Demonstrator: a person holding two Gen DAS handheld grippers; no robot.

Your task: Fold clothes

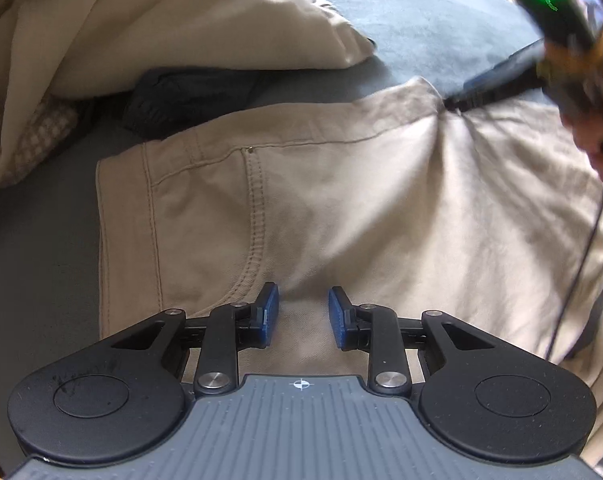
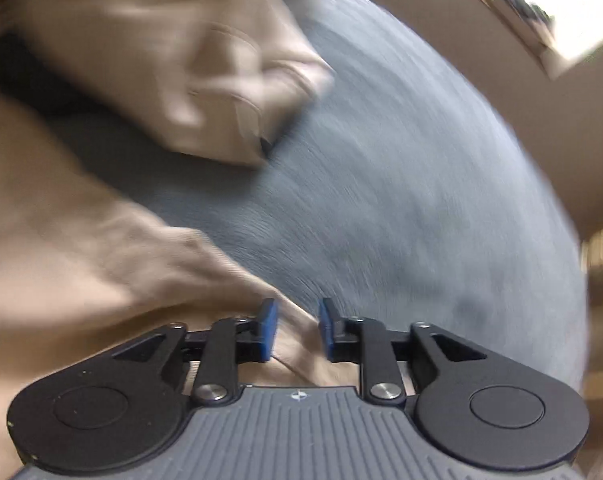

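Observation:
Khaki trousers (image 1: 321, 208) lie spread on a grey-blue bed surface (image 1: 421, 28), with a stitched seam and pocket showing. My left gripper (image 1: 303, 304) hovers low over their near part, blue pads apart, nothing between them. In the left wrist view my right gripper (image 1: 455, 104) comes in from the upper right, its tip on the trousers' far edge, where the cloth puckers. The right wrist view is motion-blurred: my right gripper (image 2: 298, 316) has its pads apart, and the edge of the trousers (image 2: 101, 272) runs under and between them.
A cream folded bundle (image 1: 205, 24) lies beyond the trousers, also blurred as the bundle (image 2: 229, 80). A dark garment (image 1: 189, 96) and a checked cloth (image 1: 41, 136) sit at the left. A hand (image 1: 589, 136) and cable (image 1: 581, 264) are at the right. Bare bed surface (image 2: 421, 200) stretches rightwards.

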